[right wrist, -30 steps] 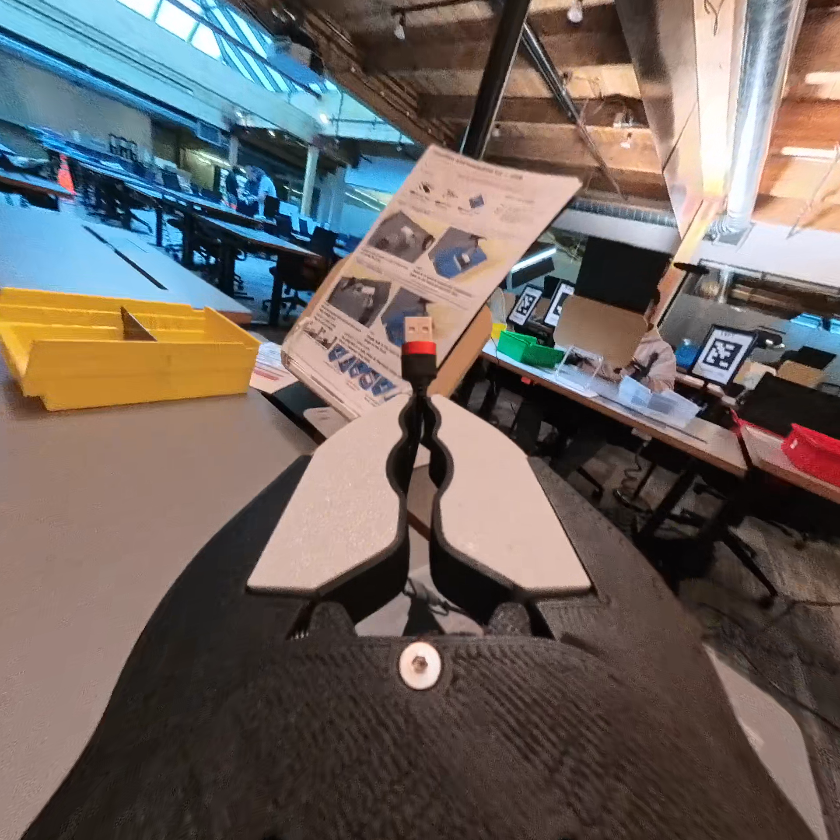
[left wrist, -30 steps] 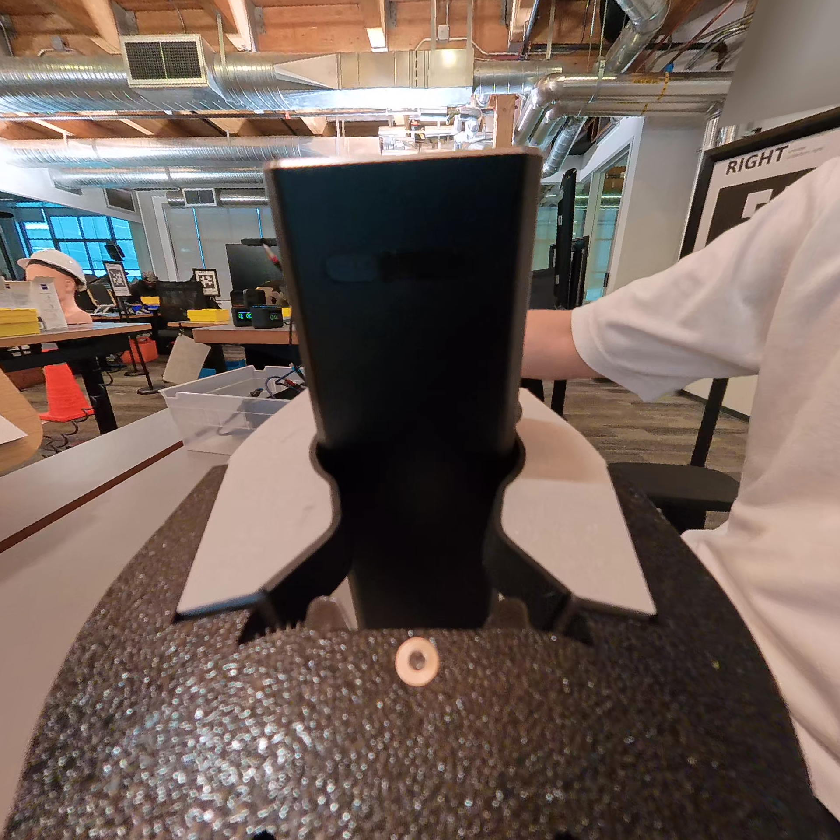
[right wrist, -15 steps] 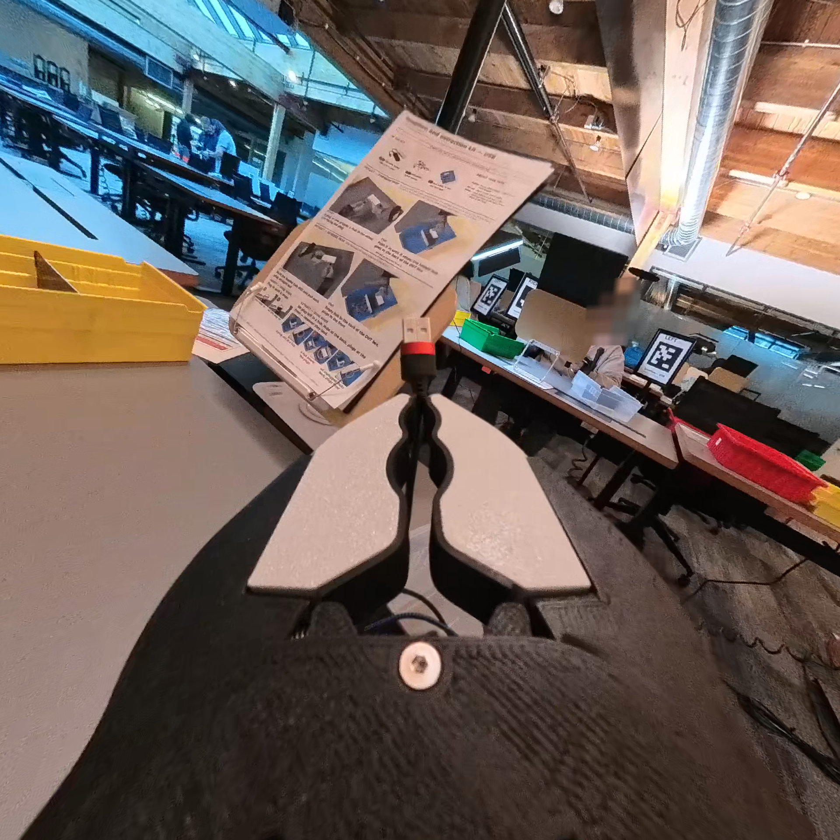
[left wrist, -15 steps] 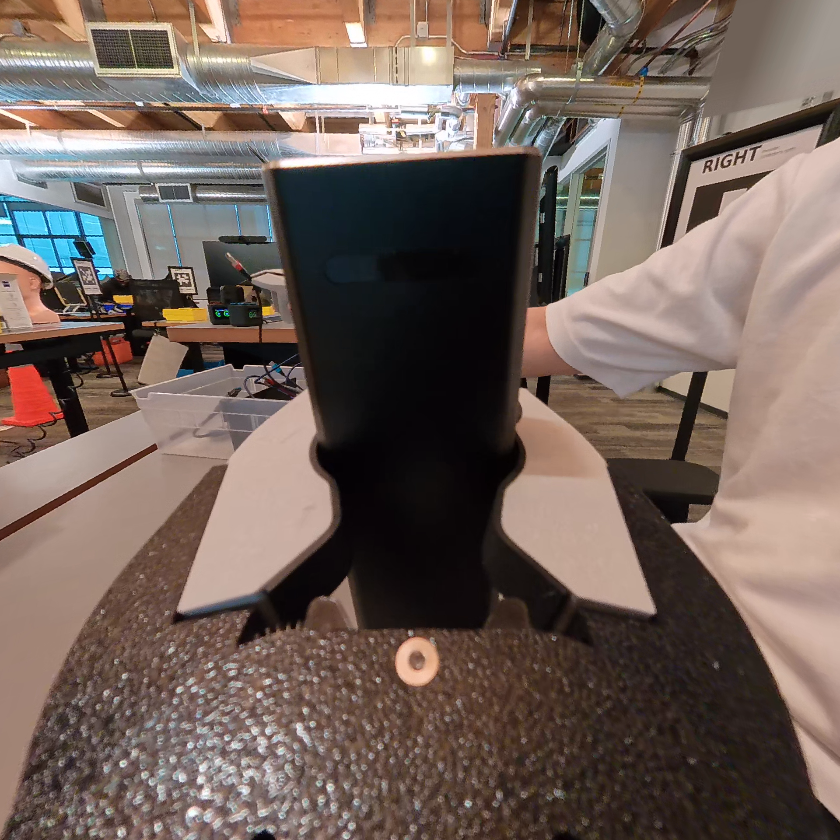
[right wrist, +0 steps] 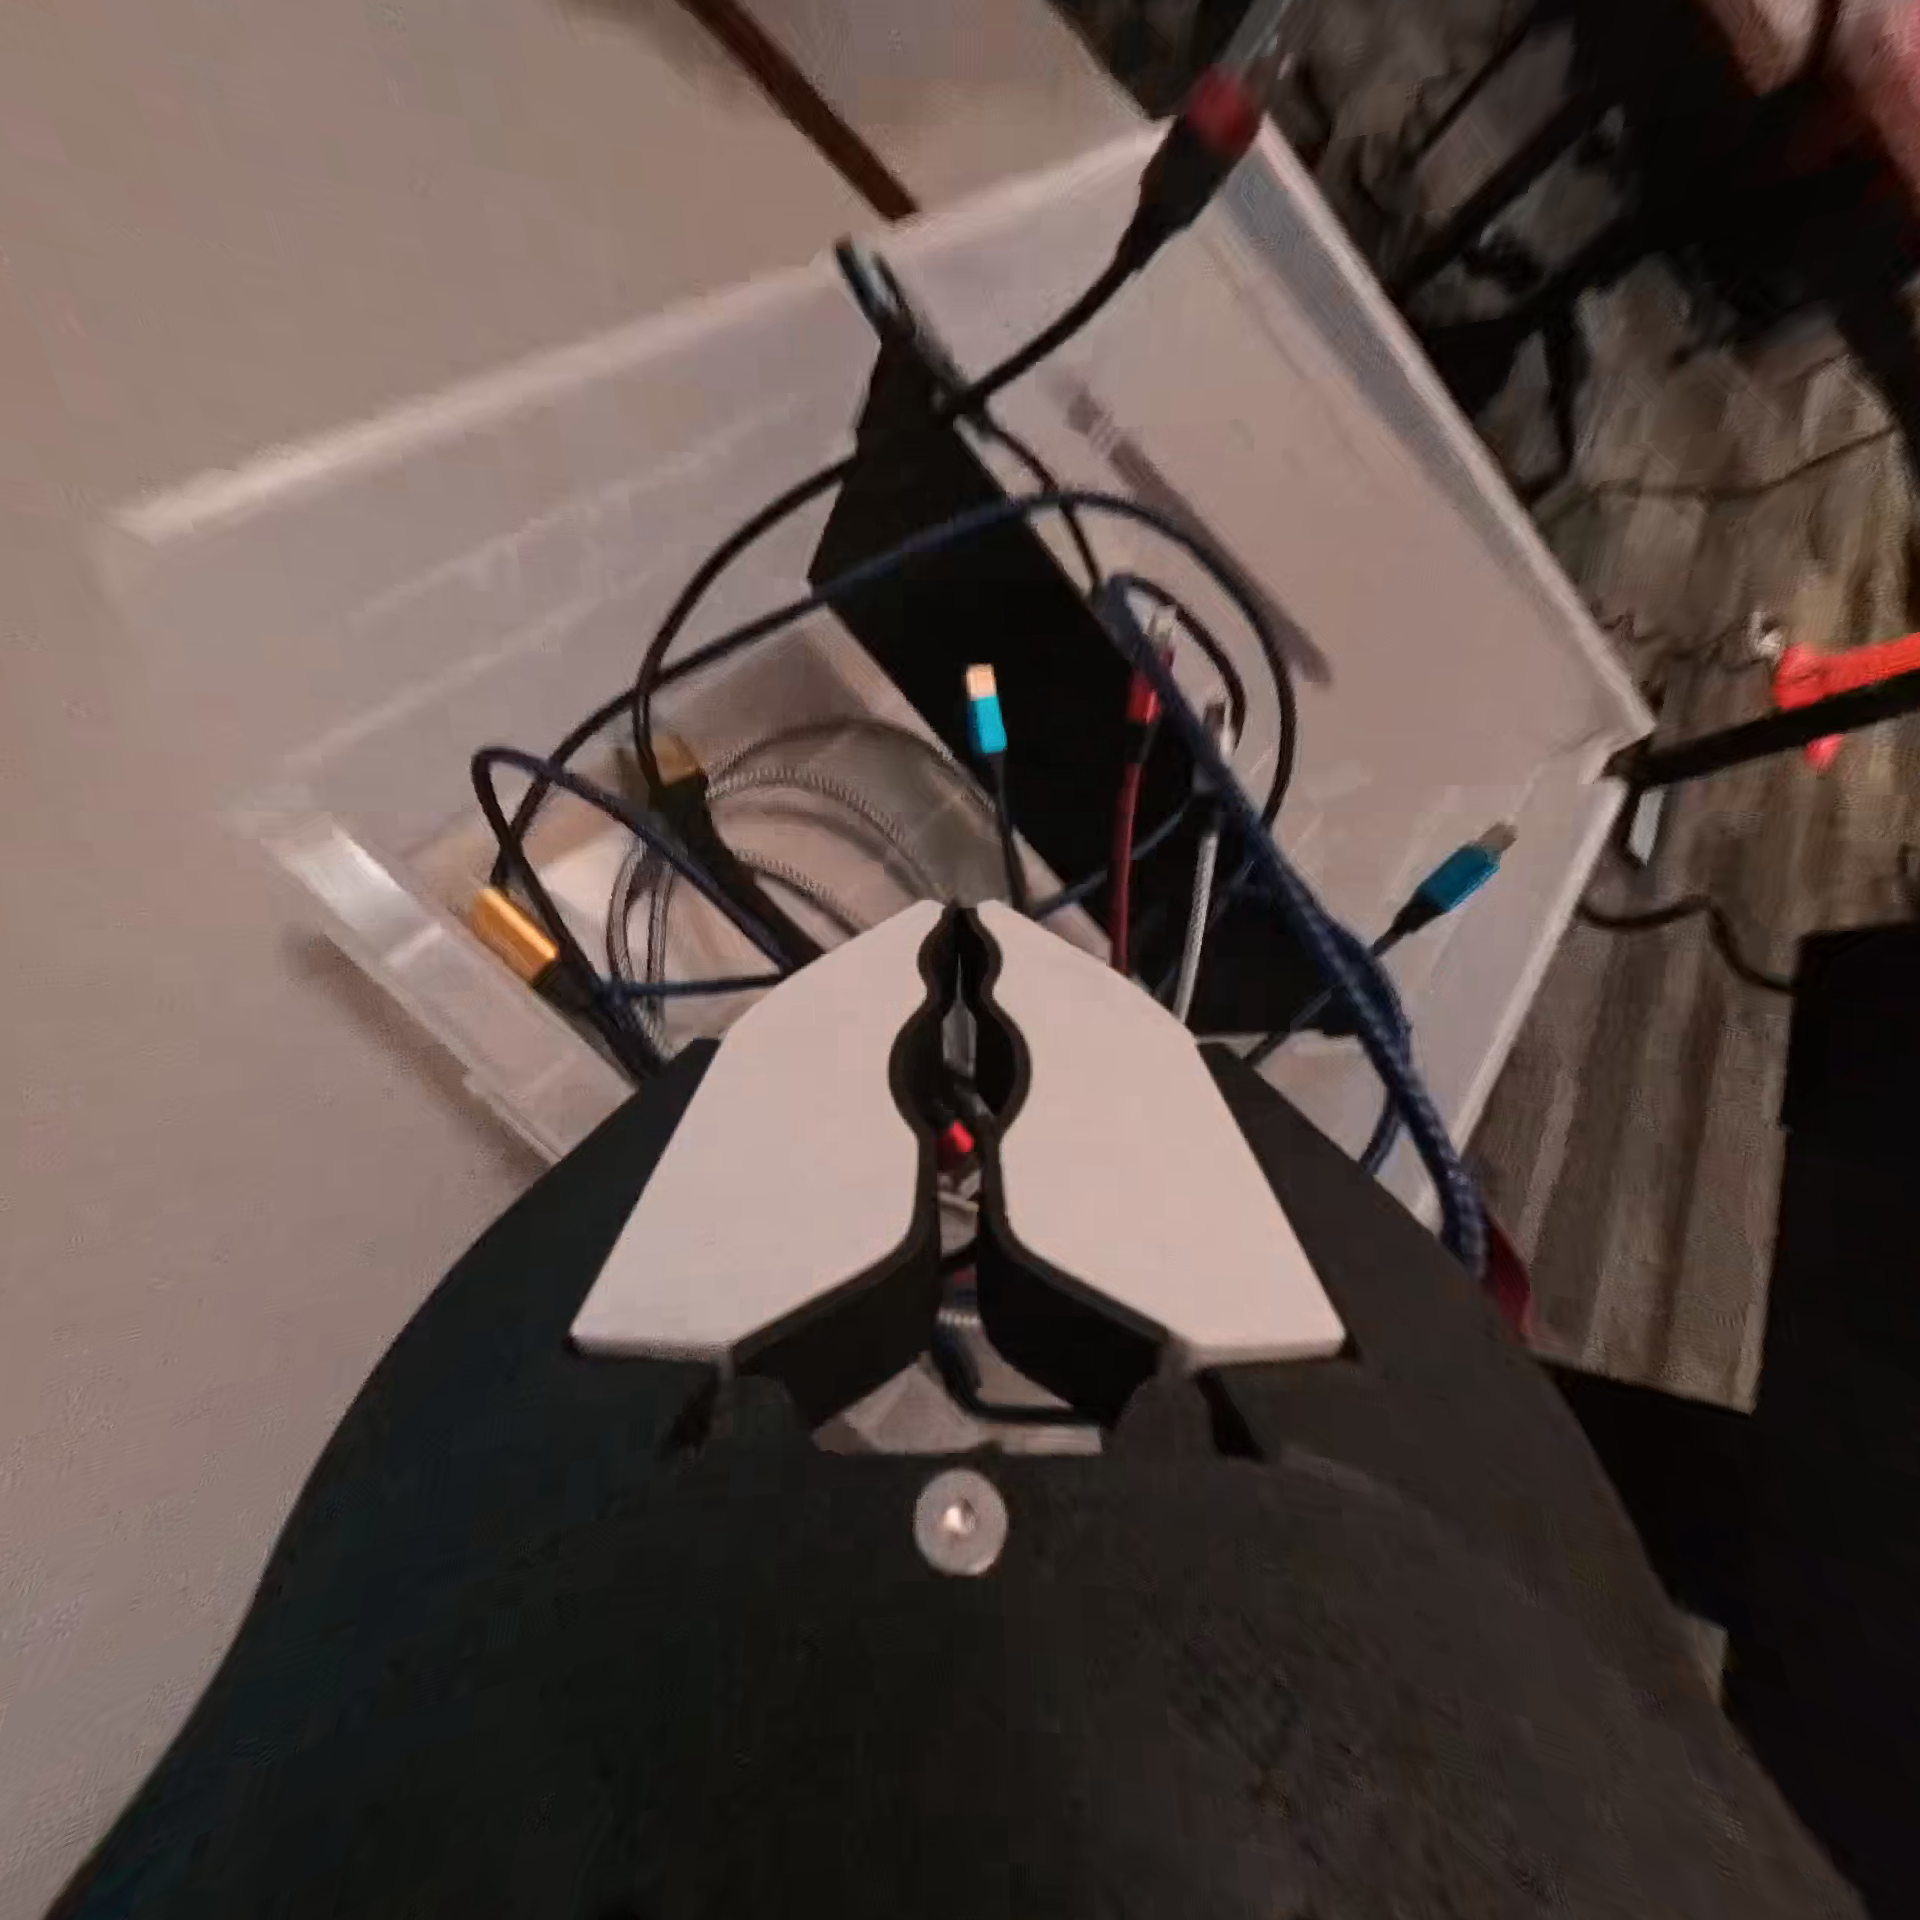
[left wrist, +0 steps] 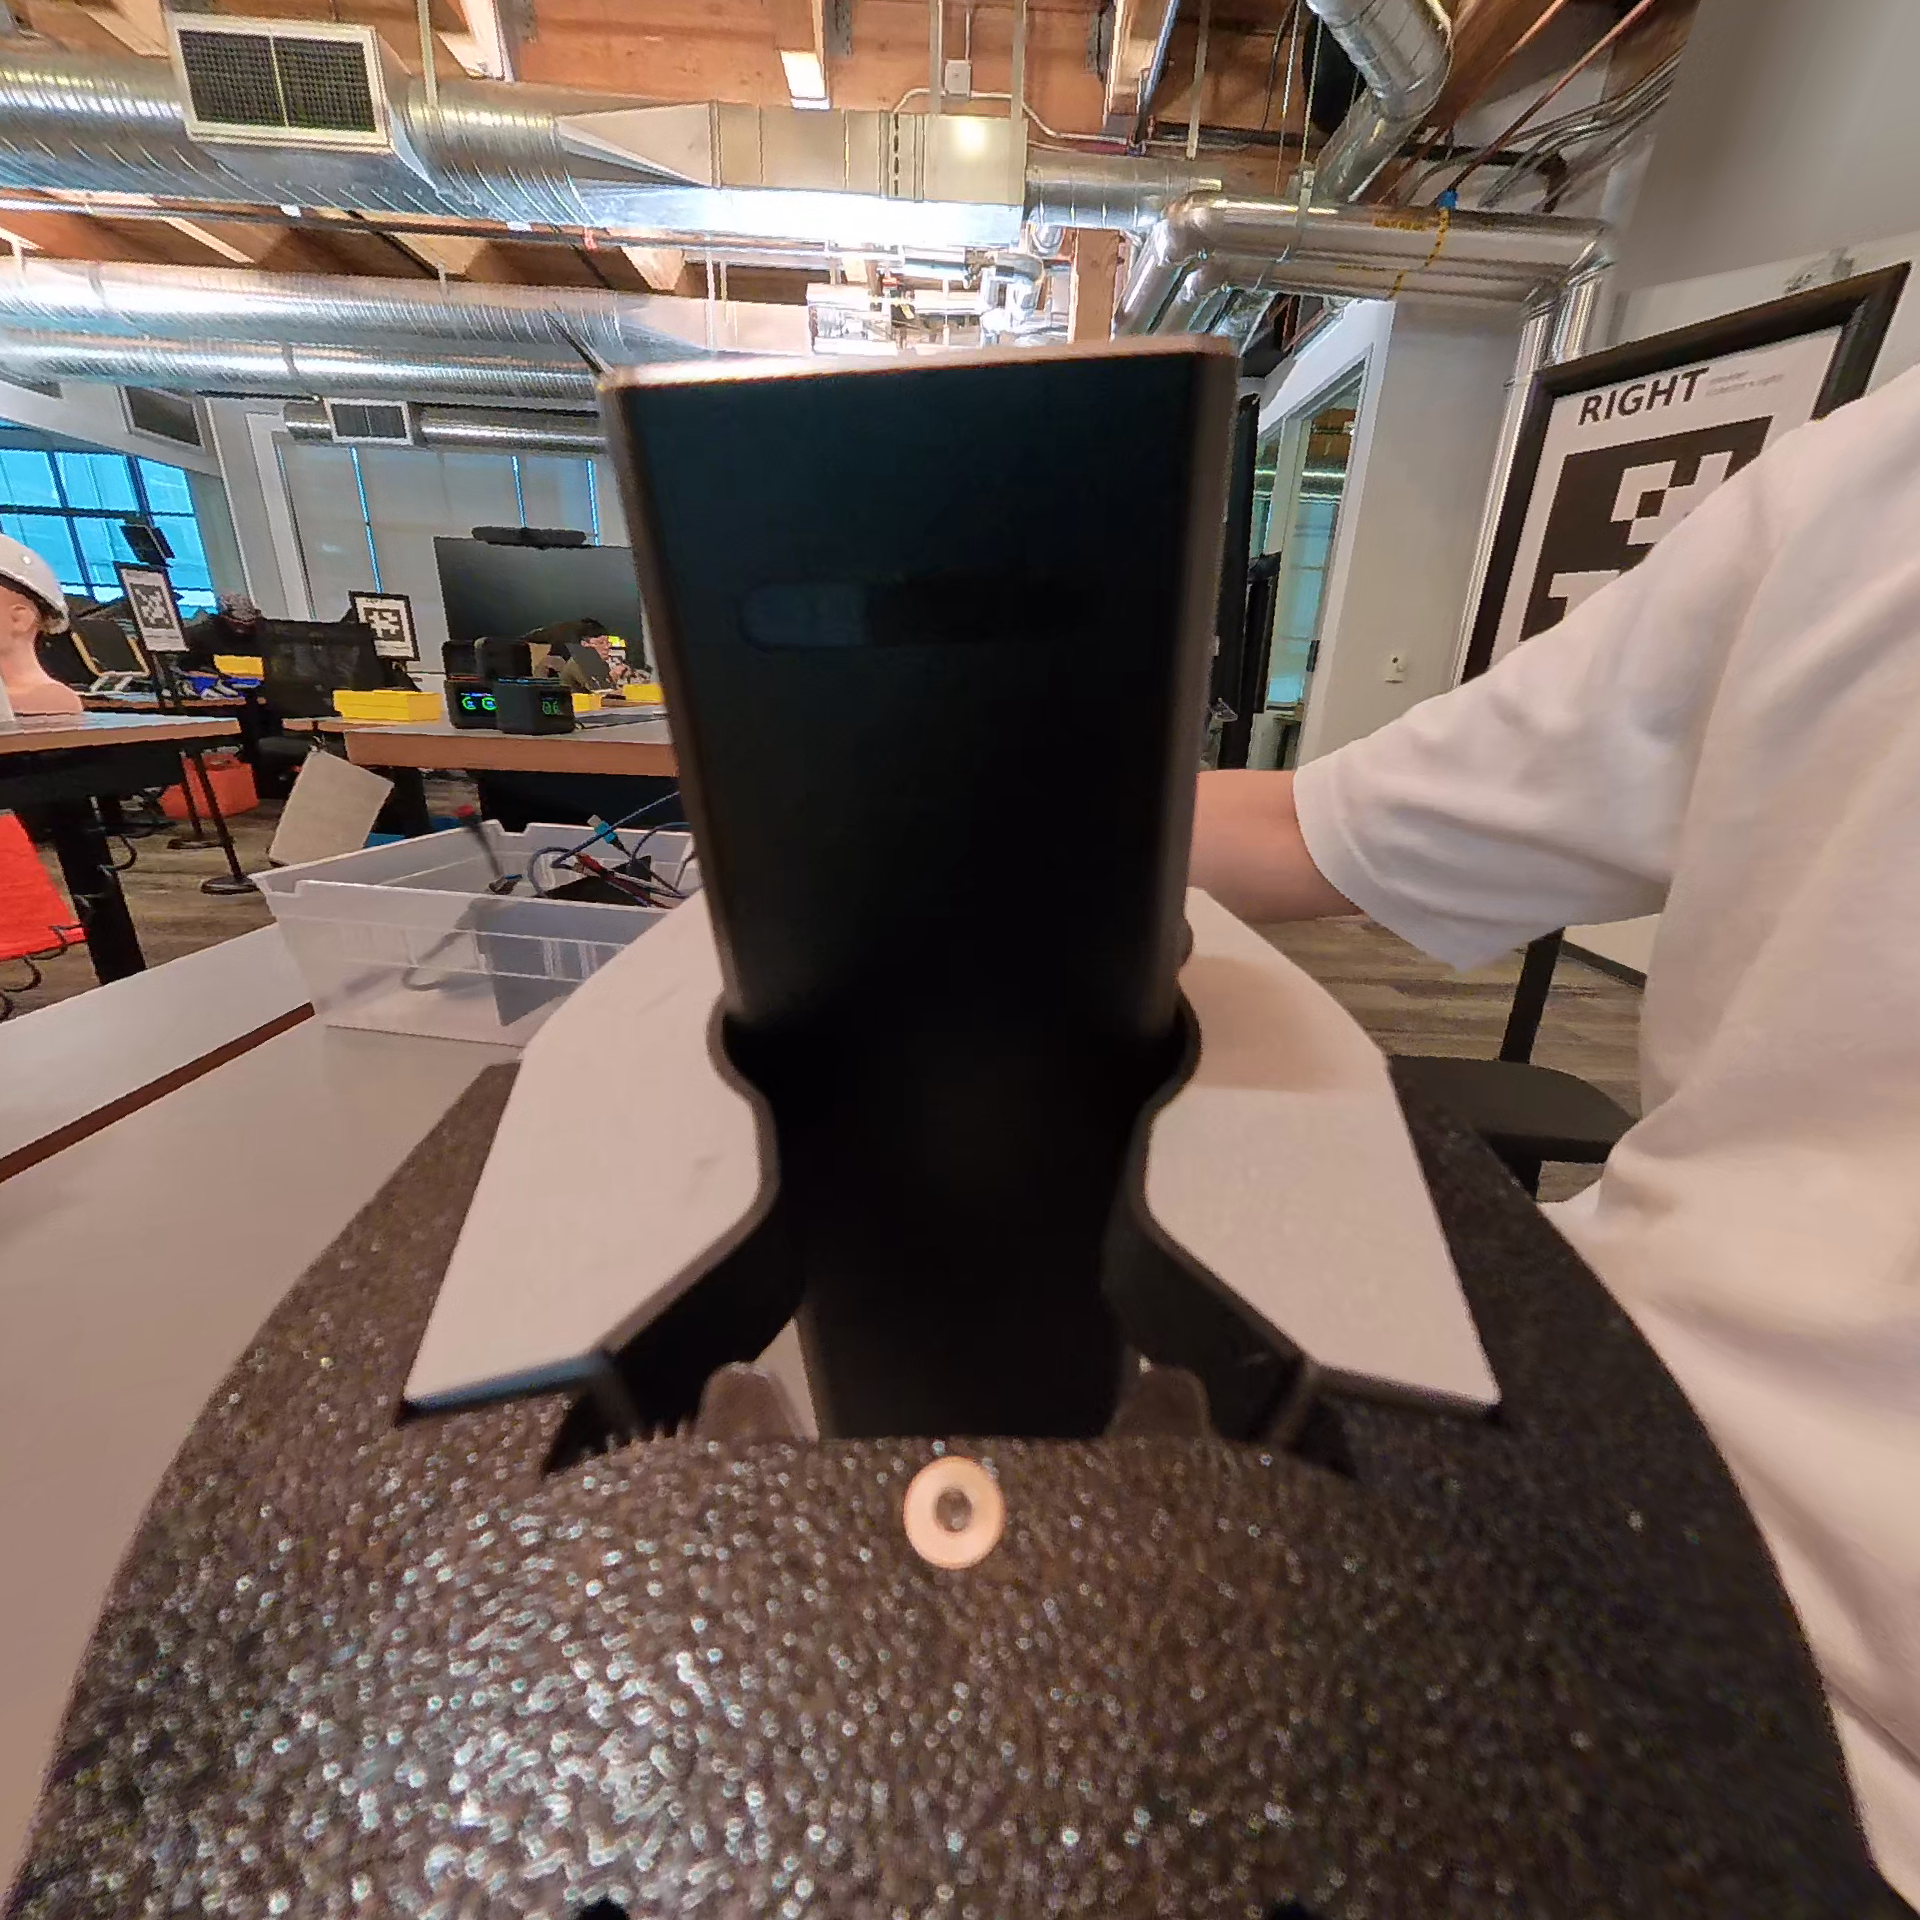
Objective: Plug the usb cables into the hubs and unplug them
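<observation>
Left wrist view: left gripper clamped on dark slab-shaped USB hub, both grey fingers pressed against its lower sides. Hub upright, rising from between the fingertips toward 12 o'clock, filling centre of frame; faint oval mark across its upper face. Clear plastic bin at 10 o'clock beyond the fingers, on grey table, cable loops poking above its rim. White sleeve and forearm of a person reaching in from 3 o'clock, passing behind the hub.

Right wrist view: blurred, pointing steeply down. Right gripper with tips nearly together, only a thin slot between them; red-collared cable piece seen through the gap lower down, whether pinched or merely lying behind cannot be told. Clear plastic bin directly ahead at 12 o'clock, holding tangled USB cables: blue plug just above the tips, second blue plug at 2 o'clock, gold plugs at 9 to 10 o'clock, red lead and navy braided lead at 1 o'clock. Black block under the tangle. Black plug with red collar raised at 1 o'clock, far end of frame, well apart from the tips.
</observation>
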